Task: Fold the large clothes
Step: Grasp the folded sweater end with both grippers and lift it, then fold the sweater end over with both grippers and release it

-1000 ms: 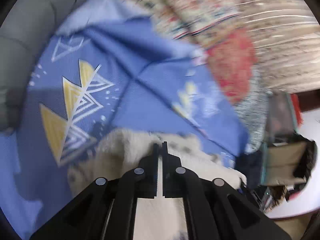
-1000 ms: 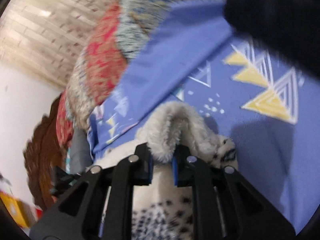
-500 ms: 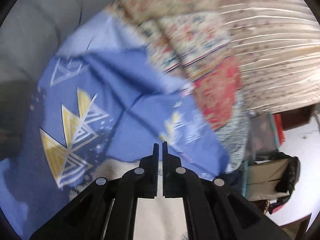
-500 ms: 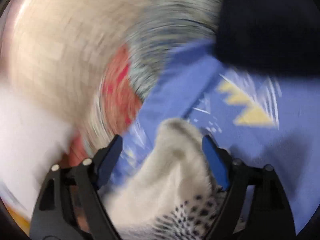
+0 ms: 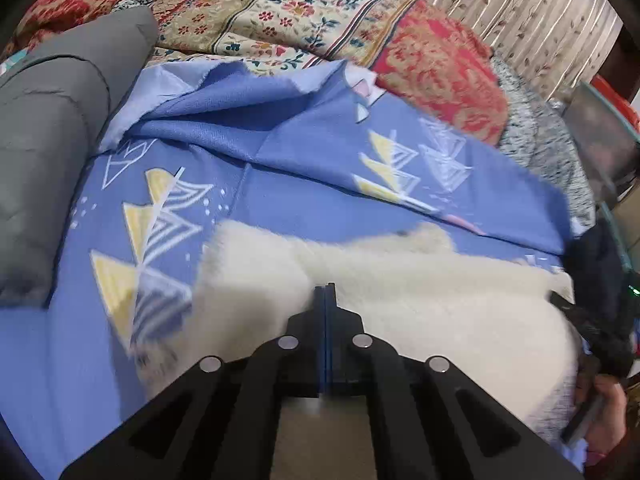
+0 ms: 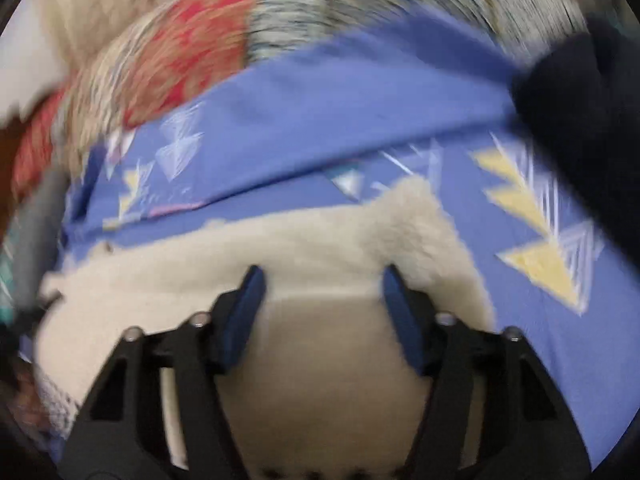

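A cream fleece garment (image 5: pixel 420 292) lies spread on a blue bedsheet with yellow triangles (image 5: pixel 280 168). My left gripper (image 5: pixel 325 290) hovers over the garment's near part, shut, and no cloth shows between its tips. In the blurred right wrist view the same garment (image 6: pixel 320 240) lies under my right gripper (image 6: pixel 323 272). Its jaws stand apart and are closing, with fleece beneath and between them but the blue pads (image 6: pixel 244 312) not pressing on it. A raised fleece corner (image 6: pixel 416 208) sits just beyond the right pad.
A grey cushion (image 5: pixel 48 140) borders the sheet on the left. A floral quilt (image 5: pixel 280 12) and a red pillow (image 5: pixel 436 64) lie behind. Dark cloth (image 5: pixel 596 280) and a person's hand (image 5: pixel 608 400) are at the right edge; a dark mass (image 6: pixel 580 128) fills the right view's upper right.
My right gripper let go of the fleece fold it was pinching, and its jaws now stand apart; the fold has dropped flatter. My left gripper stayed shut while its view swung across the bed.
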The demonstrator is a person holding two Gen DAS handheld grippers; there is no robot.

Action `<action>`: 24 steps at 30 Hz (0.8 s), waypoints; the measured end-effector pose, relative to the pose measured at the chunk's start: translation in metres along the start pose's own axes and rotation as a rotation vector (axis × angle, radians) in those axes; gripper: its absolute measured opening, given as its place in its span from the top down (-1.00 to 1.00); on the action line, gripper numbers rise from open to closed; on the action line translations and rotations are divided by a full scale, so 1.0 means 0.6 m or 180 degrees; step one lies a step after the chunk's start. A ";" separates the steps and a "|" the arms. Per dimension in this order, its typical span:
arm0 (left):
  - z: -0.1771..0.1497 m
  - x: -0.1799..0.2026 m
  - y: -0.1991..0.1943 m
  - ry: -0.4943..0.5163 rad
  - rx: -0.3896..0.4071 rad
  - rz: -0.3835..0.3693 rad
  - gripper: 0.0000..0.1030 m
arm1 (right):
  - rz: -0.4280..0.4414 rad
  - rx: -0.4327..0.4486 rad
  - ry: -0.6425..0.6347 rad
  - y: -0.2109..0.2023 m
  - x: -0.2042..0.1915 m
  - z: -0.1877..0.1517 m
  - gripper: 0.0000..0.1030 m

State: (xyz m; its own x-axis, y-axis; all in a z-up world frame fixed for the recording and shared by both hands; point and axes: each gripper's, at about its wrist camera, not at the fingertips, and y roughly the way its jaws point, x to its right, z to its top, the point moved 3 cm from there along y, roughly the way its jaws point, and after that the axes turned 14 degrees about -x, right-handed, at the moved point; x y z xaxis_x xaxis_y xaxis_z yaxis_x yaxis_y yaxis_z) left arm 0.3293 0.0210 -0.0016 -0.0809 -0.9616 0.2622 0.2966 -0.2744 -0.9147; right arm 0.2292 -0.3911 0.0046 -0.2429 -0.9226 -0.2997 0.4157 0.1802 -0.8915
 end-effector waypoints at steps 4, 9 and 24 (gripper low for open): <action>0.017 -0.006 0.037 0.0039 0.0034 0.0105 0.51 | 0.0270 0.0240 0.0232 -0.001 0.031 -0.012 0.23; 0.019 0.007 0.040 0.0142 0.0021 0.0267 0.51 | 0.0081 0.0331 0.0102 0.001 0.018 -0.018 0.21; -0.122 -0.136 -0.133 -0.0669 -0.0605 -0.0804 -0.20 | 0.0924 0.0015 0.0401 -0.188 0.088 -0.197 -0.55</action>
State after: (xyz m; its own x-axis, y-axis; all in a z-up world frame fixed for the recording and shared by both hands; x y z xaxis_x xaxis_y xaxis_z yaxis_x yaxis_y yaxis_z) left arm 0.2425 0.1213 0.0274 0.0737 -0.8472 0.5262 0.1090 -0.5176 -0.8487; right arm 0.0661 -0.4197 0.0493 -0.2200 -0.7832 -0.5815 0.4875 0.4281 -0.7610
